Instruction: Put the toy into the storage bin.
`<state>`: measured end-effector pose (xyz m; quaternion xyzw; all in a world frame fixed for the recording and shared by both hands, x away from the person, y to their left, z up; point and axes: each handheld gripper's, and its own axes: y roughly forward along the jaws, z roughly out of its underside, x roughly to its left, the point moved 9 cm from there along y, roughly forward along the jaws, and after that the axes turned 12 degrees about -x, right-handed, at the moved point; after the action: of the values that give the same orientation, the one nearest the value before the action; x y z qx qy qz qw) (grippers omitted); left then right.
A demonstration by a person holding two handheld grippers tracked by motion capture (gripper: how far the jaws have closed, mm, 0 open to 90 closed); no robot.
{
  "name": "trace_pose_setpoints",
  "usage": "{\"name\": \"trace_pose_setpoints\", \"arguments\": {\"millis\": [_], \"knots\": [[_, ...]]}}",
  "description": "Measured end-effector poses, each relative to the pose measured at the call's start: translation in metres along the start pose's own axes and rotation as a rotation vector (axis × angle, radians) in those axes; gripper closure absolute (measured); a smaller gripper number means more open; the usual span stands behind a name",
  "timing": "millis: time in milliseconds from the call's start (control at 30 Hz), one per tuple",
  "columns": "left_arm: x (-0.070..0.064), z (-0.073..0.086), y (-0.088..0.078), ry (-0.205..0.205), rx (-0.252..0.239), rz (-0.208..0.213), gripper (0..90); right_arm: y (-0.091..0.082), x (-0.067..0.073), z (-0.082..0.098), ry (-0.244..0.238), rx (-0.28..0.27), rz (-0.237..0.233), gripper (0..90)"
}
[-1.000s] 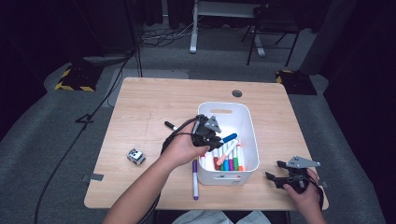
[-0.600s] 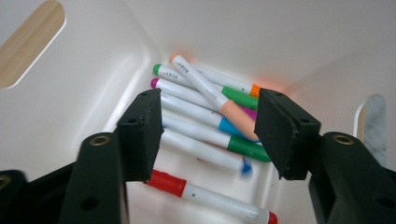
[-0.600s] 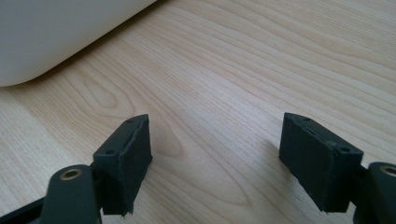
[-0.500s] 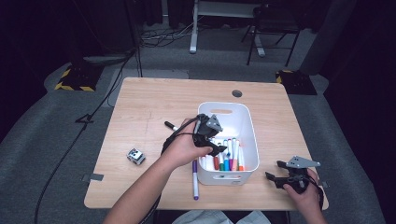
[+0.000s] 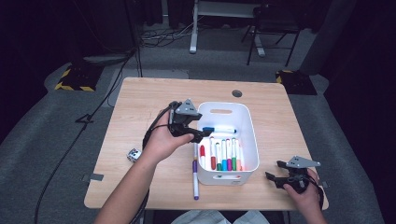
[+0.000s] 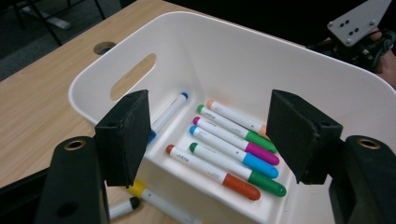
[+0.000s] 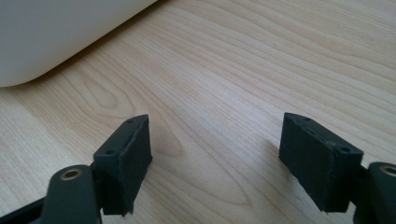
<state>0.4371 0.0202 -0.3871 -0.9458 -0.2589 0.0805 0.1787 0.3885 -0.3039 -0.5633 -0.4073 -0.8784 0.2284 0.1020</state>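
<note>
one purple-capped marker (image 5: 195, 176) lies on the desk (image 5: 140, 112) at six o'clock from the left gripper (image 5: 186, 122), long axis twelve-to-six. its jaws, just opened, hold nothing above the bin (image 5: 250, 135). the right gripper (image 5: 287, 175), jaws apart and empty too, sits farther off.

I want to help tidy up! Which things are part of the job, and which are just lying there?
Part of the job:
white bin
markers in the bin
purple marker on the table
left gripper, jaws just opened, empty

Just lying about:
small cube
right gripper, resting open
</note>
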Motion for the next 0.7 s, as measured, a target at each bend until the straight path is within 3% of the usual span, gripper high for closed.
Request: {"name": "trace_pose_setpoints", "arguments": {"millis": [133,167,400,600,700], "knots": [[0.014,0.004,-0.013,-0.014,-0.017,-0.039,31.5,0.000,0.001,-0.001,0.016,-0.005,-0.001,25.5],[0.020,0.005,-0.017,-0.002,-0.015,-0.066,31.5,0.000,0.001,0.000,0.013,-0.004,-0.002,25.5],[0.055,0.026,-0.028,-0.048,0.008,-0.181,32.0,0.000,0.000,0.000,0.000,0.002,0.002,25.5],[0.079,0.049,-0.017,-0.110,0.013,-0.247,31.5,0.000,0.000,0.000,0.000,0.004,0.004,25.5],[0.085,0.058,-0.008,-0.094,0.040,-0.263,31.2,0.000,0.001,0.000,-0.001,0.004,0.004,25.5]]}}
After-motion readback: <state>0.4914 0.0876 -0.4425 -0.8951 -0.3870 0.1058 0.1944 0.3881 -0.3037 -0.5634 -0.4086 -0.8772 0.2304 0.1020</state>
